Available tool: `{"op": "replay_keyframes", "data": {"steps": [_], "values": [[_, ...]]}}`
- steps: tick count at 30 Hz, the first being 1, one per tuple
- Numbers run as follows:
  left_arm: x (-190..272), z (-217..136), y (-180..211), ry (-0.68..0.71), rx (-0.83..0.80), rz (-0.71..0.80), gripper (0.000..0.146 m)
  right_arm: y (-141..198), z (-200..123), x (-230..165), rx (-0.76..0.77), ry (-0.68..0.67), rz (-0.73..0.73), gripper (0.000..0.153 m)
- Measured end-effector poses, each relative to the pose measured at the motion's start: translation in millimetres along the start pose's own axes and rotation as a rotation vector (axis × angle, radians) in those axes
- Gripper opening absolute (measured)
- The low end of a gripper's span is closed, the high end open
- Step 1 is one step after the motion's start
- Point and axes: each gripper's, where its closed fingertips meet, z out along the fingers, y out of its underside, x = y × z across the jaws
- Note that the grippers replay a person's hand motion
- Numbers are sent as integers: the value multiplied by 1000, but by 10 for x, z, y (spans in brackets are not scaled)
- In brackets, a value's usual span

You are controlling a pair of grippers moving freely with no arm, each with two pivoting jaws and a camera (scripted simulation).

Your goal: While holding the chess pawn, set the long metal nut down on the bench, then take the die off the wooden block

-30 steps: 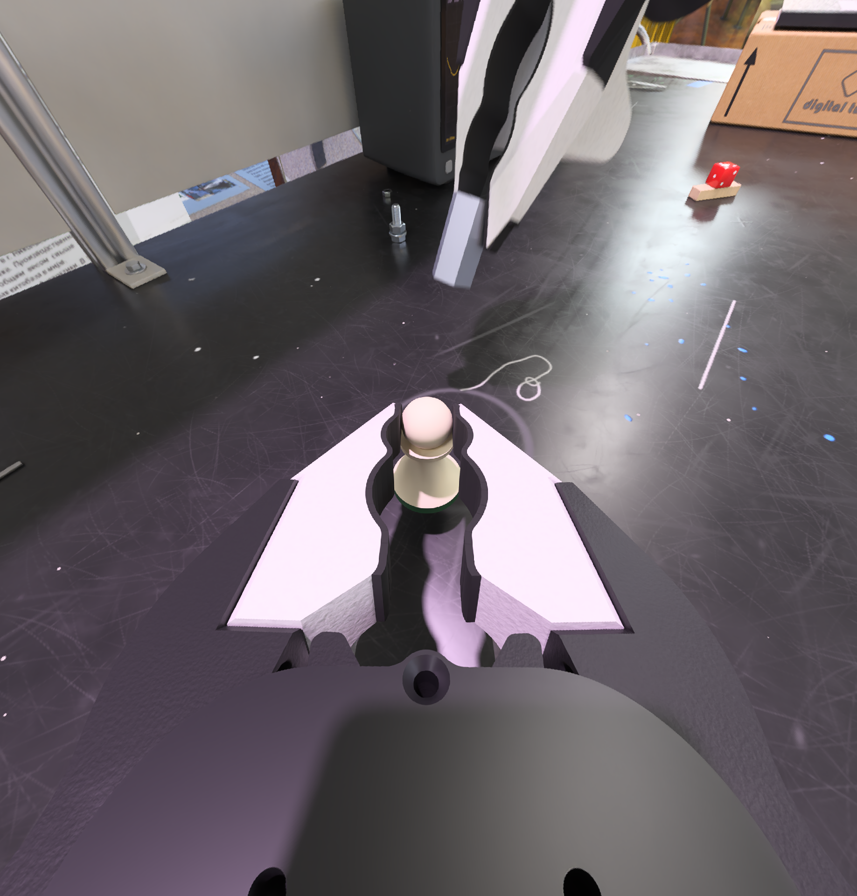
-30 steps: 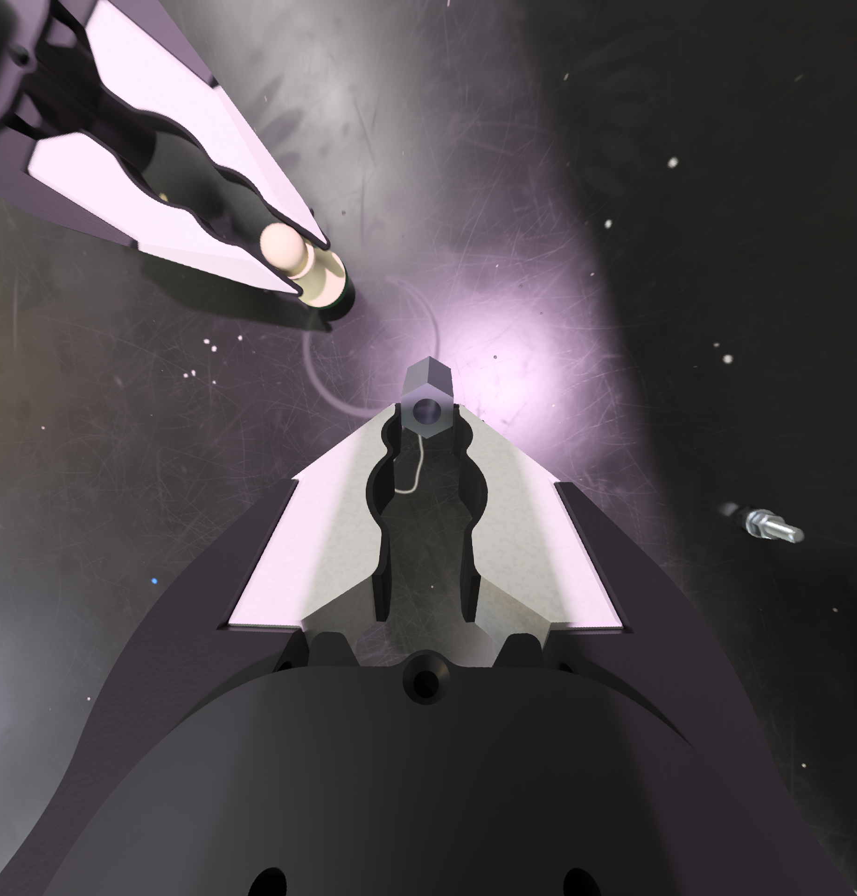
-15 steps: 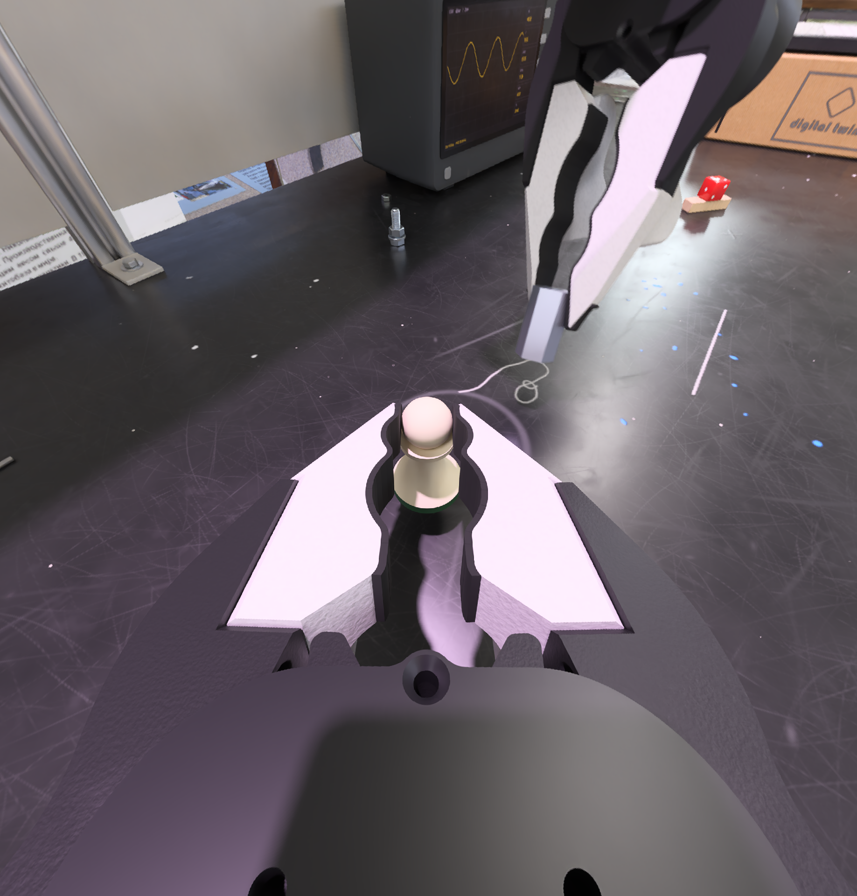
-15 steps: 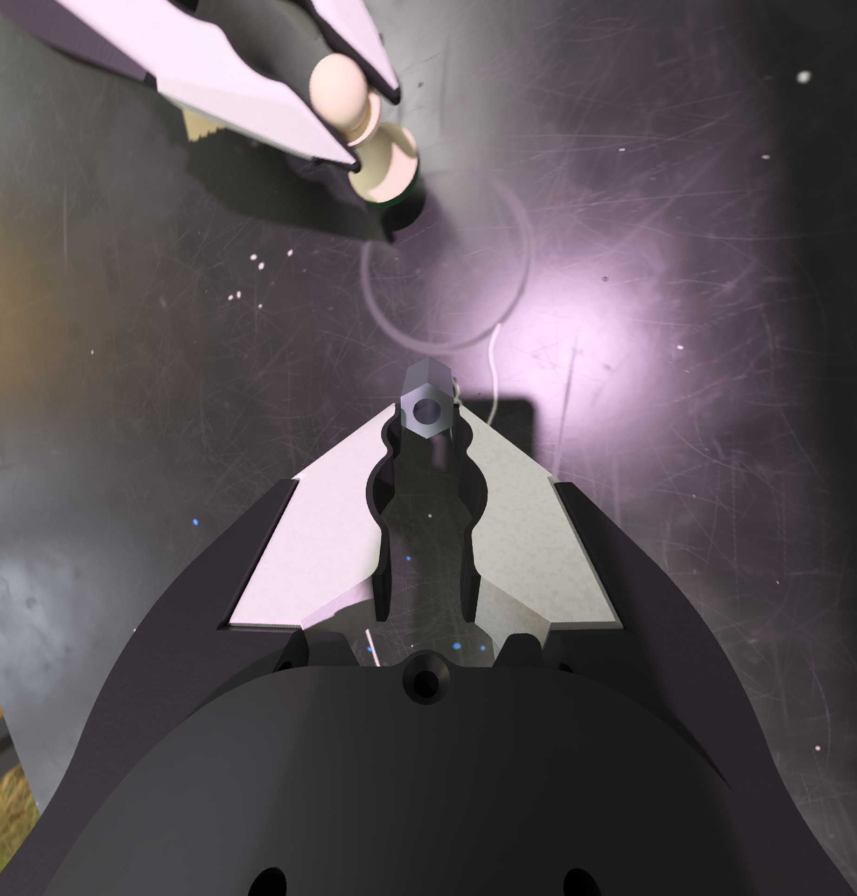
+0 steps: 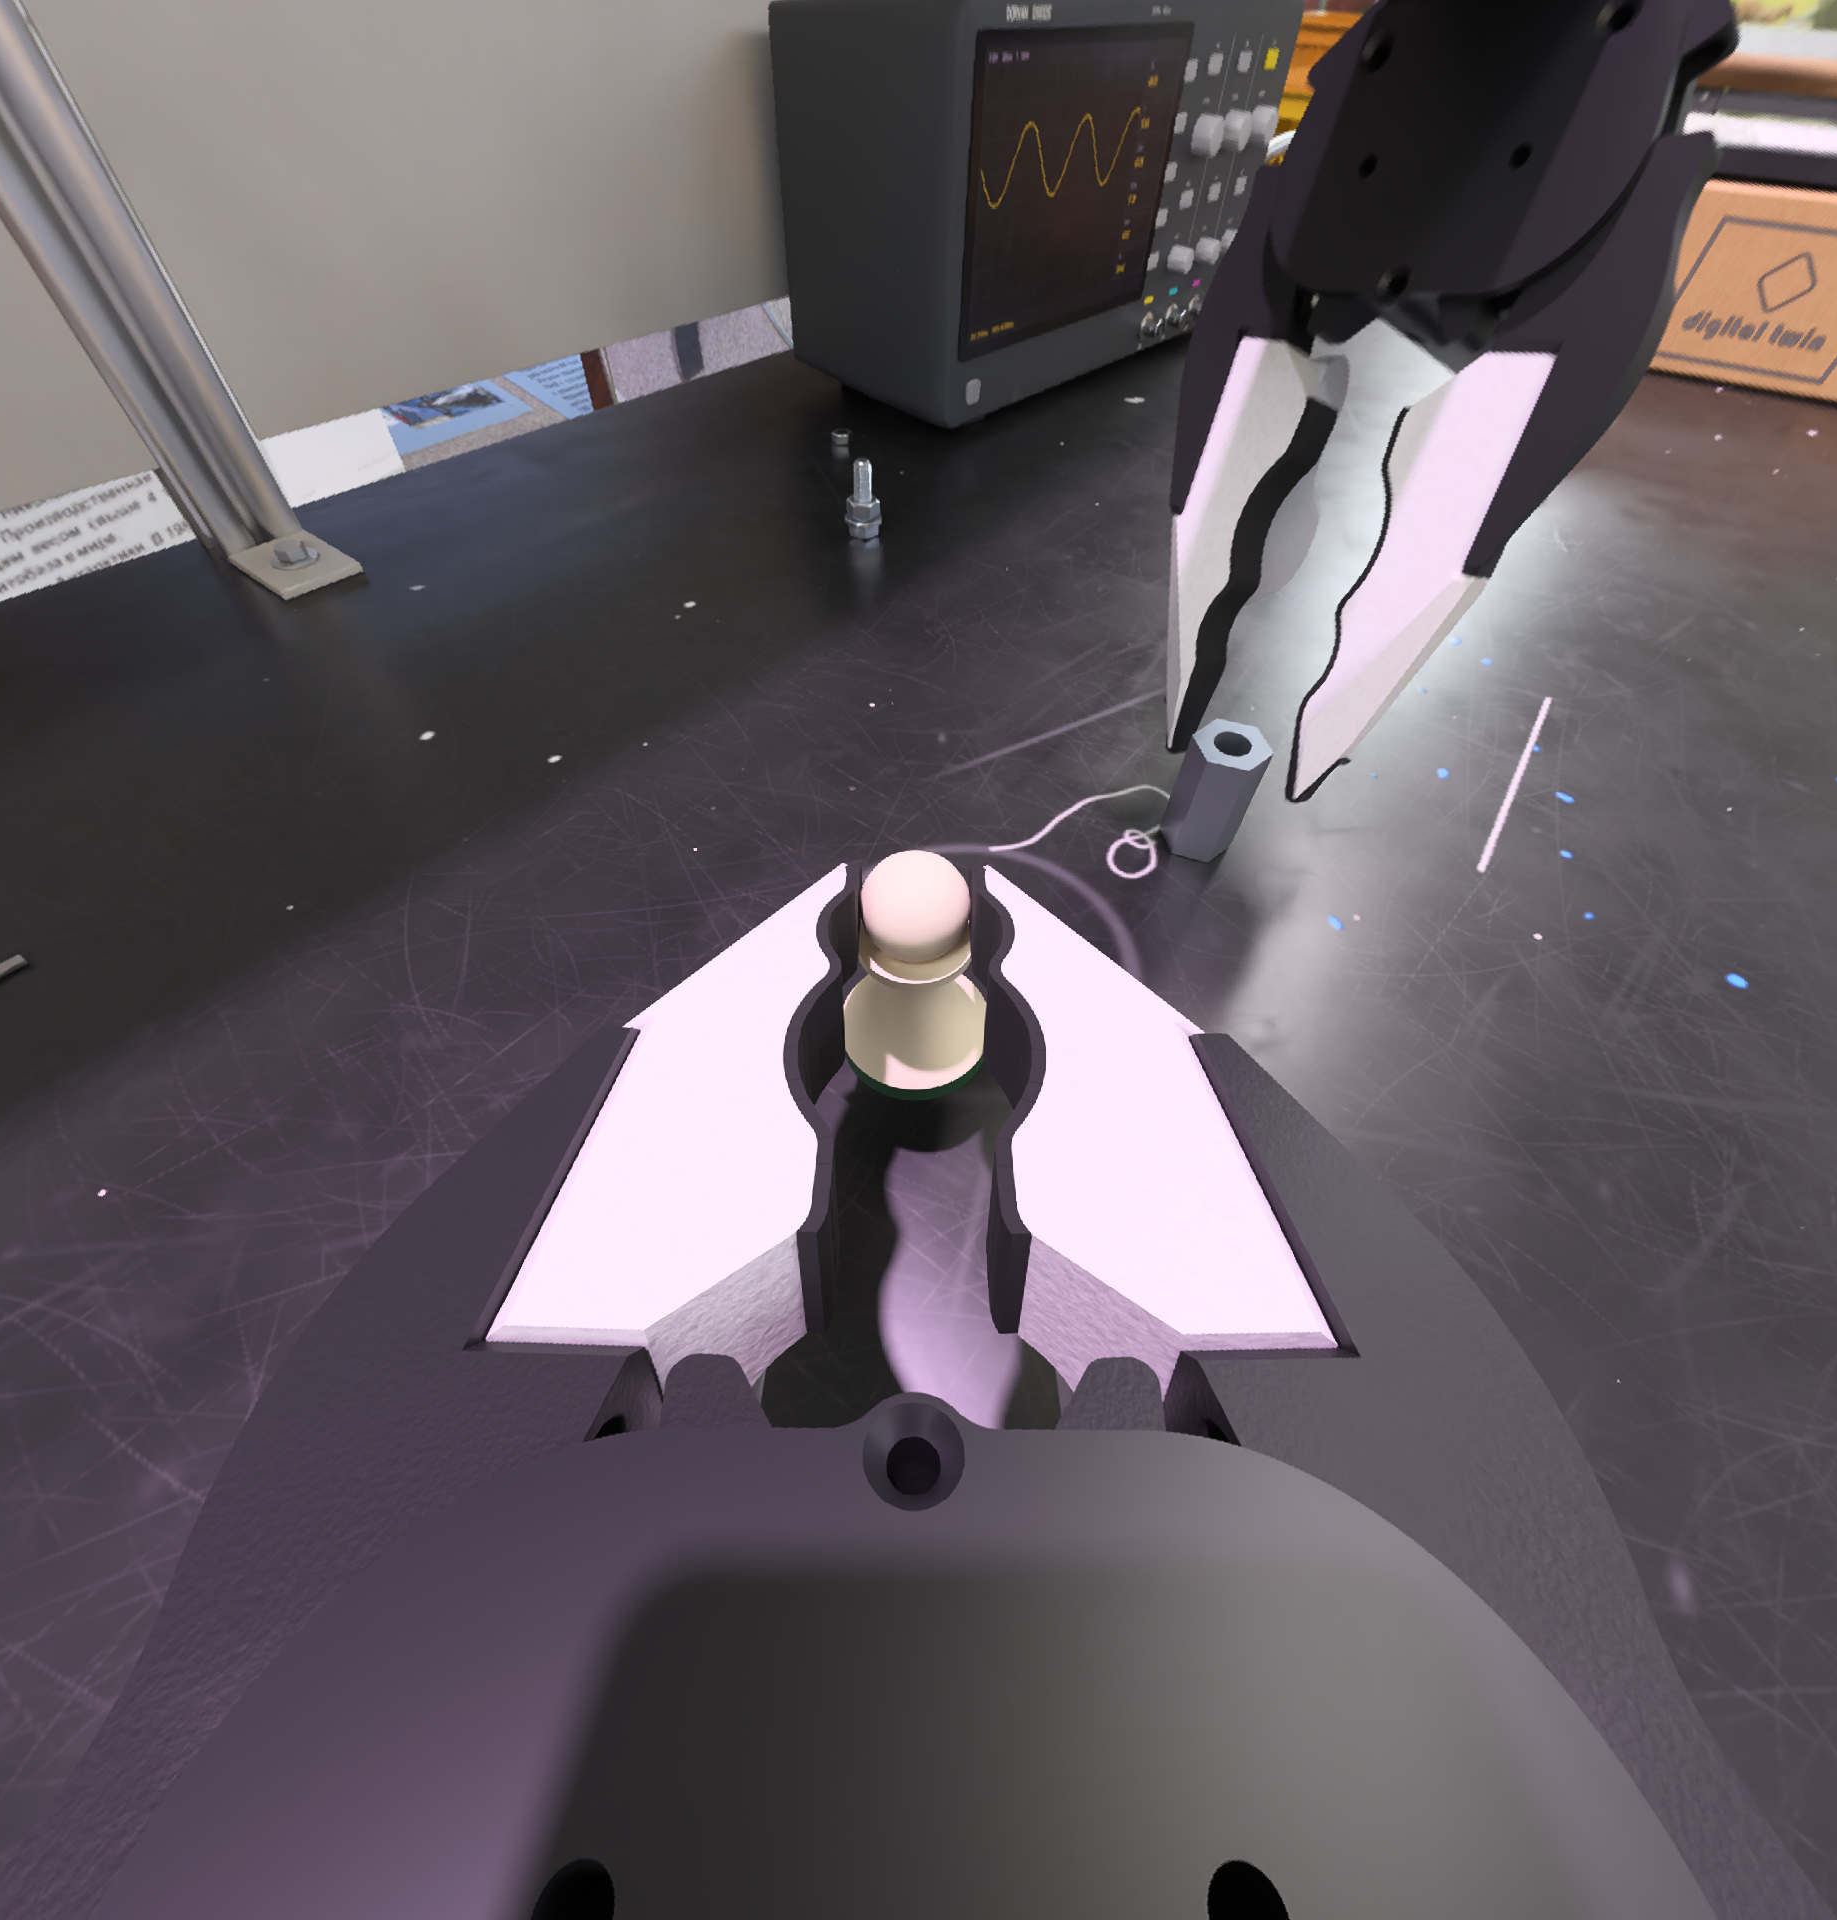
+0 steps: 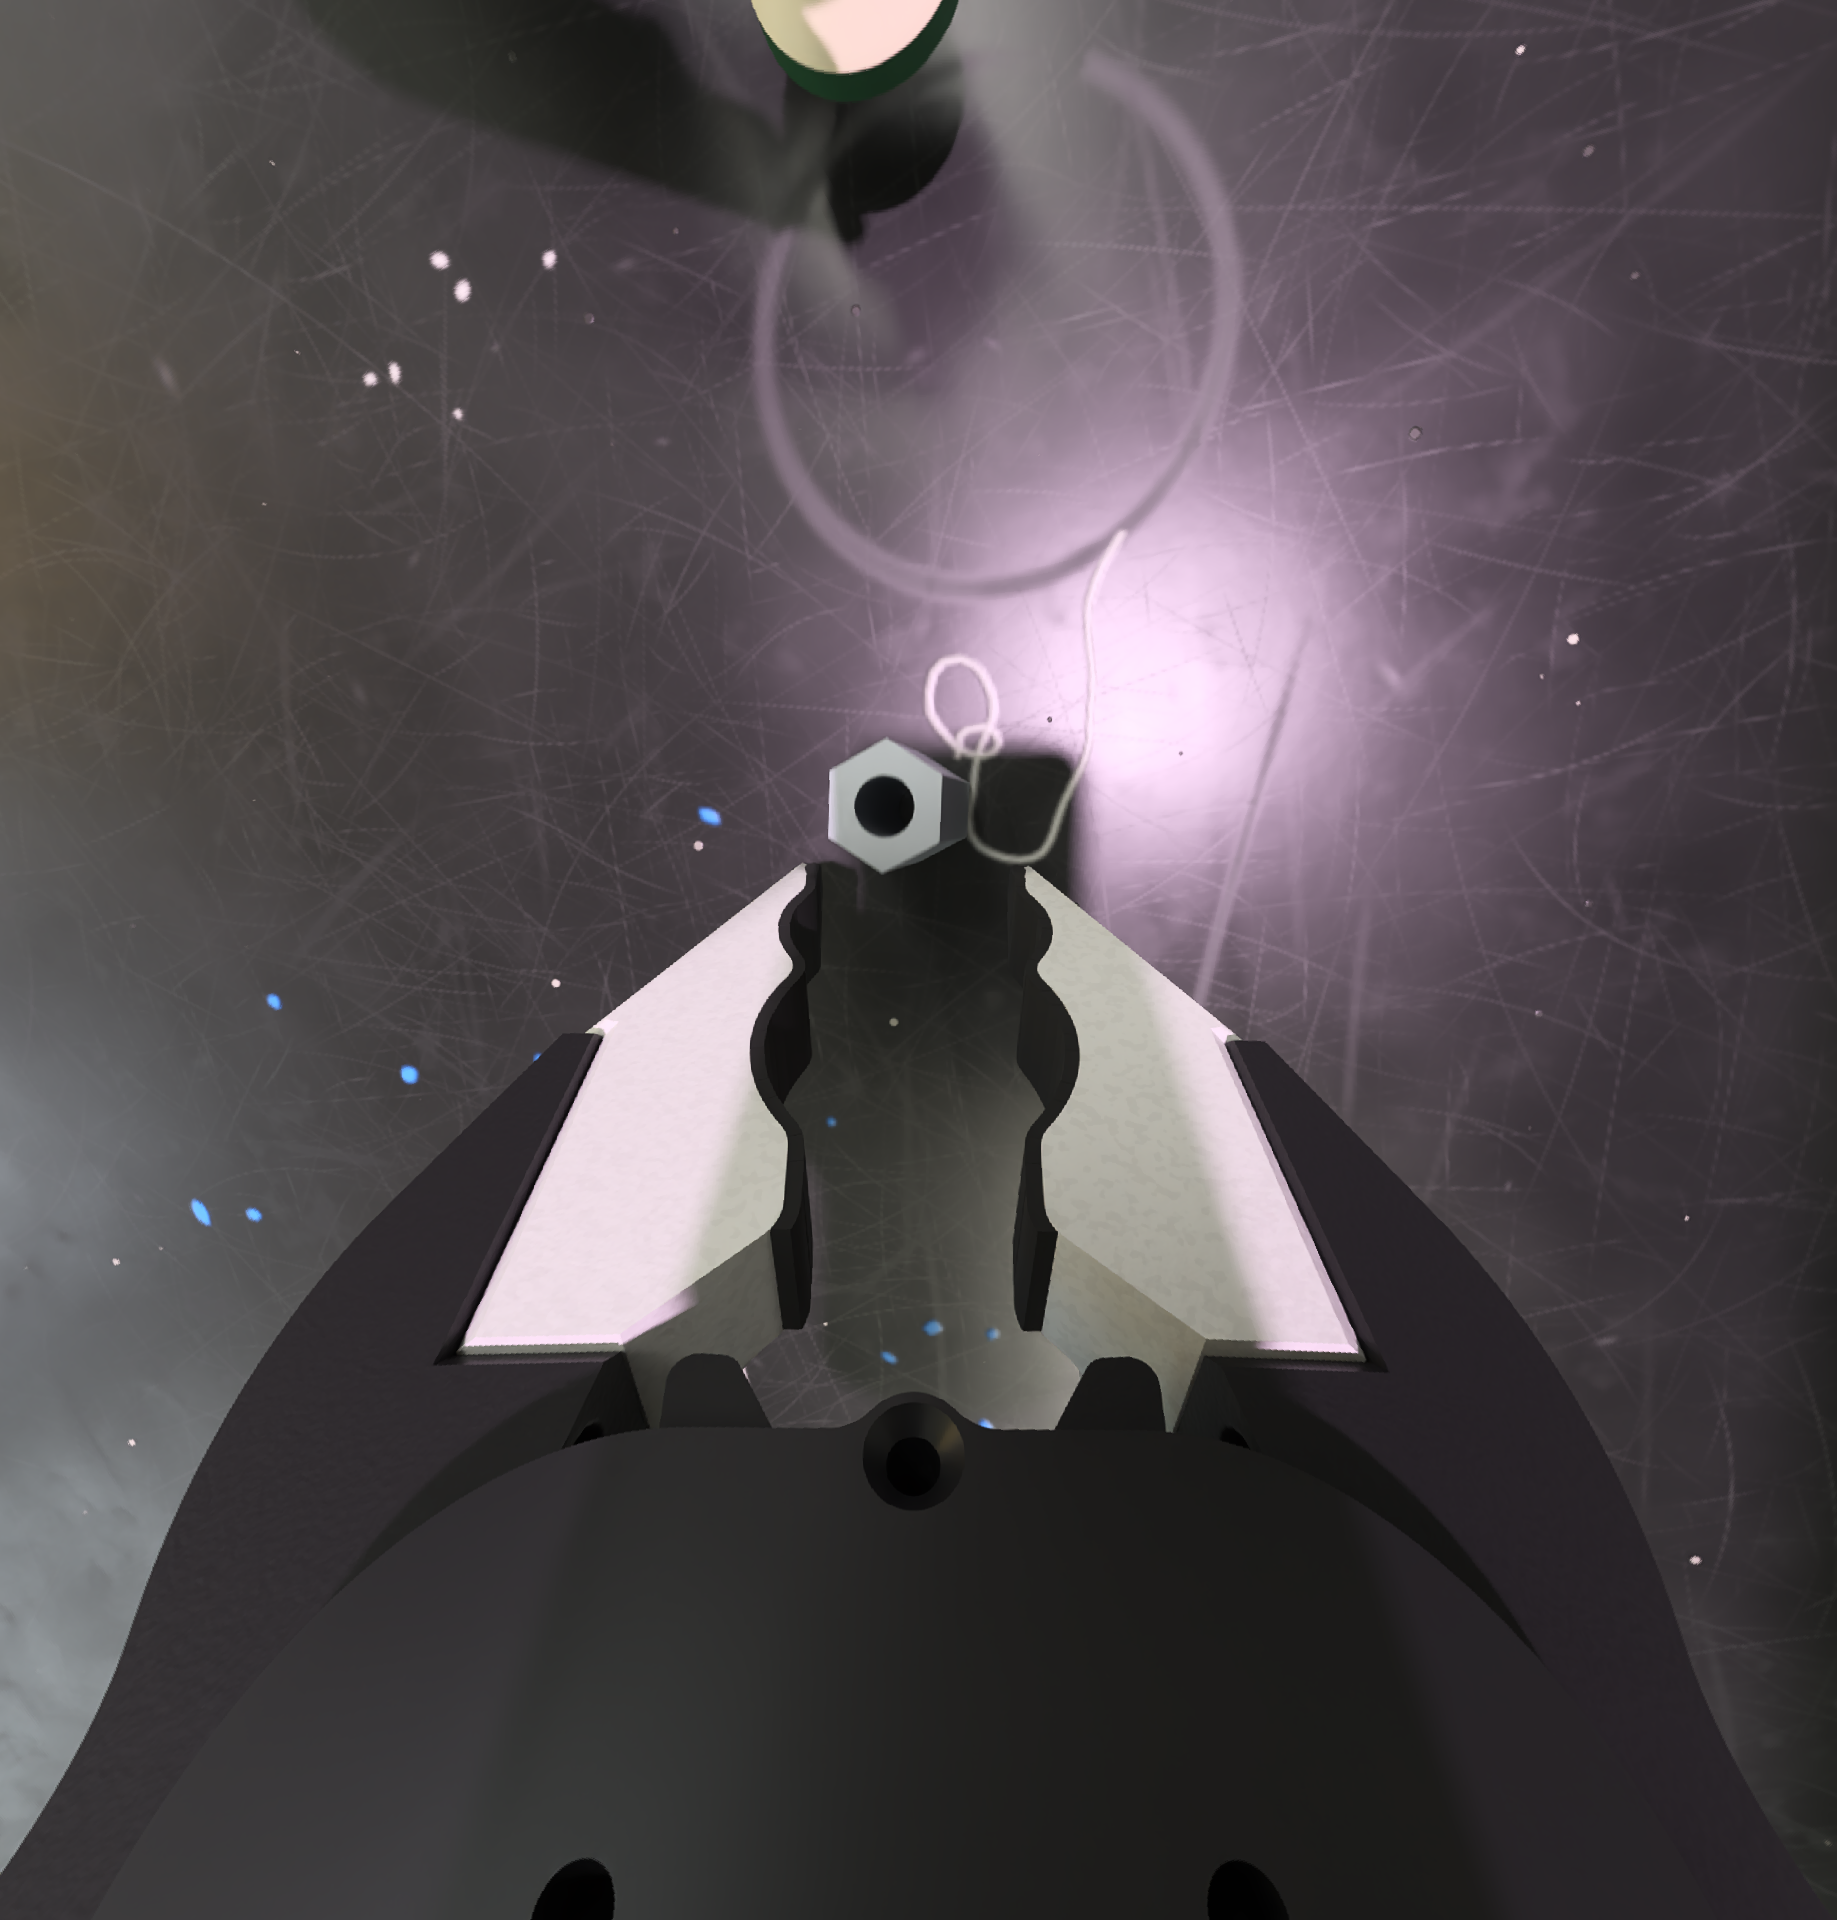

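Note:
My left gripper (image 5: 914, 883) is shut on the cream chess pawn (image 5: 912, 977), held above the dark bench (image 5: 478, 831). The long metal nut (image 5: 1215, 792) stands upright on the bench, free of any grip. My right gripper (image 5: 1246, 769) hangs just above it, pointing down, jaws open. In the right wrist view the nut (image 6: 890, 805) sits just beyond the open right gripper (image 6: 916, 878), with its hole facing the camera. The pawn's base (image 6: 854, 36) shows at the top edge. The die and wooden block are hidden behind the right gripper.
A white thread loop (image 5: 1130, 854) lies beside the nut. A small bolt (image 5: 862, 504) stands at the back, in front of an oscilloscope (image 5: 1007, 187). A cardboard box (image 5: 1776, 301) is at the back right. A metal strut (image 5: 114, 291) is bolted down at the left.
My right gripper has lowered the nut onto the bench, opened and let it go. The nut now stands alone. My left gripper still holds the pawn.

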Motion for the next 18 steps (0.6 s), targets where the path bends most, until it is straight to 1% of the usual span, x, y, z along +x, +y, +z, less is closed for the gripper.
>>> {"op": "replay_keyframes", "data": {"steps": [3, 5, 7, 9, 10, 12, 14, 15, 16, 18], "values": [[9, 21, 25, -7, -24, 18, 20, 7, -104, -1, 57, 25, 26, 37], [9, 35, 40, -12, -39, 26, 20, -13, -279, 1, 147, 65, 62, 38], [1, 43, 49, -17, -49, 23, 20, -36, -585, -16, 294, 111, 111, 39], [-15, 43, 49, -22, -49, 13, 20, 43, -1007, -24, 425, 197, 156, 41], [-27, 38, 44, -27, -45, 4, 20, 149, -1246, -18, 467, 262, 178, 43], [-49, 25, 28, -32, -28, -16, 20, 484, -1688, 9, 483, 398, 226, 48], [-71, 10, 12, -33, -13, -39, 20, 943, -2066, 64, 429, 548, 281, 50], [-76, 5, 7, -29, -7, -49, 20, 1165, -2205, 80, 402, 597, 304, 49], [-80, 2, 3, -24, -3, -59, 20, 1378, -2307, 92, 382, 618, 326, 47], [-88, -3, -2, -18, 2, -73, 20, 1767, -2404, 141, 331, 616, 373, 44]]}}
